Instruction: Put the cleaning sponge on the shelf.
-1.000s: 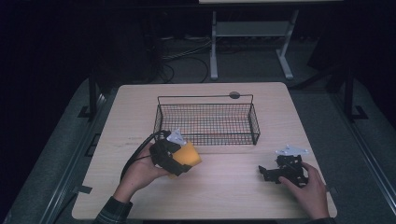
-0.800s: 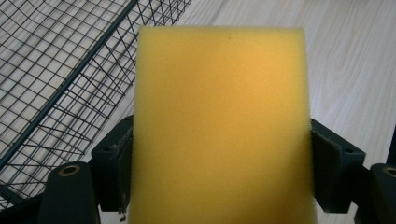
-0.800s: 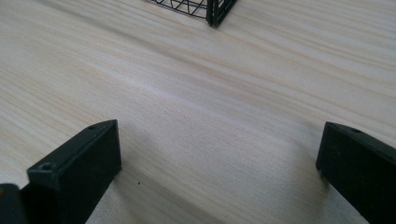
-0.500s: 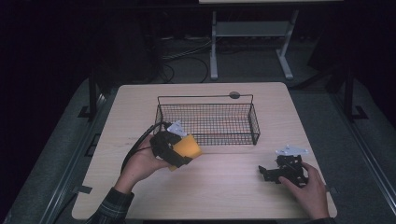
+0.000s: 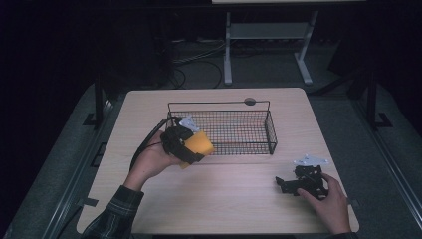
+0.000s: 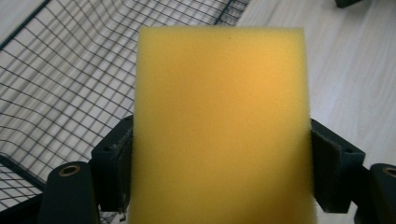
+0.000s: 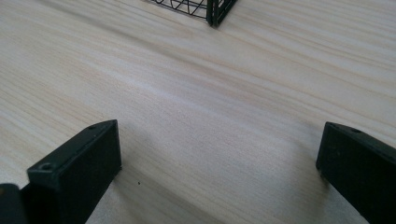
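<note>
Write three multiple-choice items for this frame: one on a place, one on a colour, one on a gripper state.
1. Where is the yellow foam sponge?
A. lying in the black wire basket
B. between the left gripper's jaws
C. on the floor

2. What colour is the sponge?
A. blue
B. yellow
C. green

3. How does the right gripper stand?
A. open, nothing between its jaws
B. shut on the sponge
C. shut on the basket

Answers: 1 B, both pads press the sponge's sides; 2 B, plainly yellow in the left gripper view; 3 A, its jaws stand apart over the light wooden table.
</note>
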Motion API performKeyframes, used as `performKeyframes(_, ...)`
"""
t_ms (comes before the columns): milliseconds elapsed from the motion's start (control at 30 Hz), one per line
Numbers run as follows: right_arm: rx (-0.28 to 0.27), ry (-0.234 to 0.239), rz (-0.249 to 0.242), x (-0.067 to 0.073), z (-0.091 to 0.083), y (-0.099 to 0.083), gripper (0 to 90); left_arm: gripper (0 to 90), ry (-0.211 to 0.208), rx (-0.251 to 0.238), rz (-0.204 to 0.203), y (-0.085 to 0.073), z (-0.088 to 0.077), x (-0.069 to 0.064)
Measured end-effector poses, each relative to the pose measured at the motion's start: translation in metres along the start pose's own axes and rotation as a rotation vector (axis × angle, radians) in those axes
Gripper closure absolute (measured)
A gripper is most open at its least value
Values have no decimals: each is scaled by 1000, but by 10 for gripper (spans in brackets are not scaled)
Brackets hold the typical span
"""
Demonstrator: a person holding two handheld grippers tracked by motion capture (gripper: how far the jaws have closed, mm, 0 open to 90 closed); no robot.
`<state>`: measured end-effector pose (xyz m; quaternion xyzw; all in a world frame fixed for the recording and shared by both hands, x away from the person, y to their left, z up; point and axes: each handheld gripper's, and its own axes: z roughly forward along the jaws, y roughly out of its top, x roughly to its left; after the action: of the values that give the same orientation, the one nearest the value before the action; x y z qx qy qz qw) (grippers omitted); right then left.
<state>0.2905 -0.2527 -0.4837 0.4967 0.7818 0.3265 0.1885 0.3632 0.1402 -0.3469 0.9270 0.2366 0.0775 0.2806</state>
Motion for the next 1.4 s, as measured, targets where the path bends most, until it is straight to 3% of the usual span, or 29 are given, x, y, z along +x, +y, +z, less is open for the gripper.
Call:
performKeyframes(333, 3, 0, 0, 0, 0, 0, 0, 229, 40, 3, -60, 11, 3, 35)
performKeyframes(600, 3, 0, -1, 0, 0, 0, 0, 230, 67, 15, -99, 14, 8, 56)
performKeyframes(833, 2, 0, -1, 0, 0, 0, 0, 230, 107, 19, -163, 13, 18, 78)
performKeyframes(1133, 2, 0, -1, 0, 0, 0, 0, 230, 124, 18, -203, 12, 31, 93)
performKeyframes(1400, 3, 0, -1, 0, 0, 0, 0, 230, 132, 46, -201, 9, 45, 99)
